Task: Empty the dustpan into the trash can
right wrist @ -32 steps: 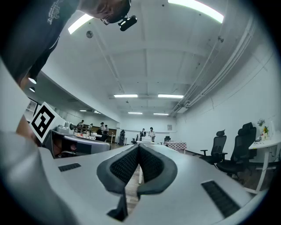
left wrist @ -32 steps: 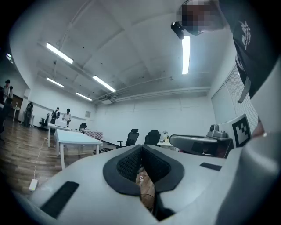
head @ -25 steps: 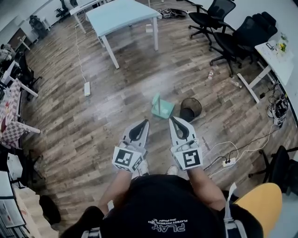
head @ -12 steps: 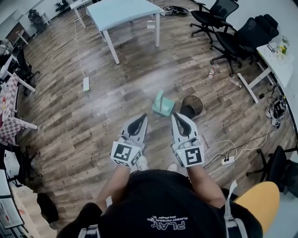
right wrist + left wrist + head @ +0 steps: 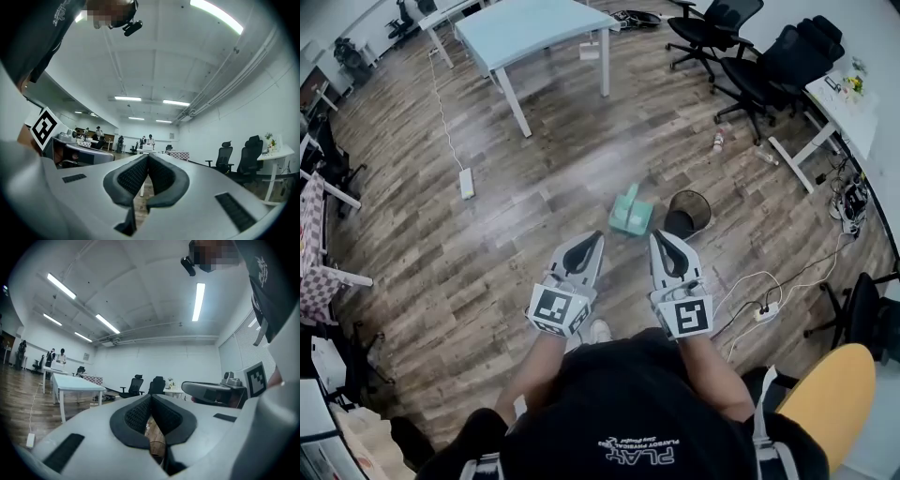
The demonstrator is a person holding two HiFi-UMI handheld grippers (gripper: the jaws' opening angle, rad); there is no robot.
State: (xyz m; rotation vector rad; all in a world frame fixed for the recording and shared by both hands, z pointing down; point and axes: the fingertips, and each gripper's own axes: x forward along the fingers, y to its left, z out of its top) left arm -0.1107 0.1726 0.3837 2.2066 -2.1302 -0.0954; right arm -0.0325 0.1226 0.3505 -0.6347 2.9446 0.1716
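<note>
Head view: left gripper (image 5: 597, 238) and right gripper (image 5: 657, 236), both jaws clenched empty, face one dustpan (image 5: 630, 216) beside one trash can (image 5: 688, 193).

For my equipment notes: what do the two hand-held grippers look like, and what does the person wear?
Both the left gripper and the right gripper are light grey and tapered, with dark textured pads inside. Each carries a cube with black-and-white square markers. The person wears a black top with white print.
</note>
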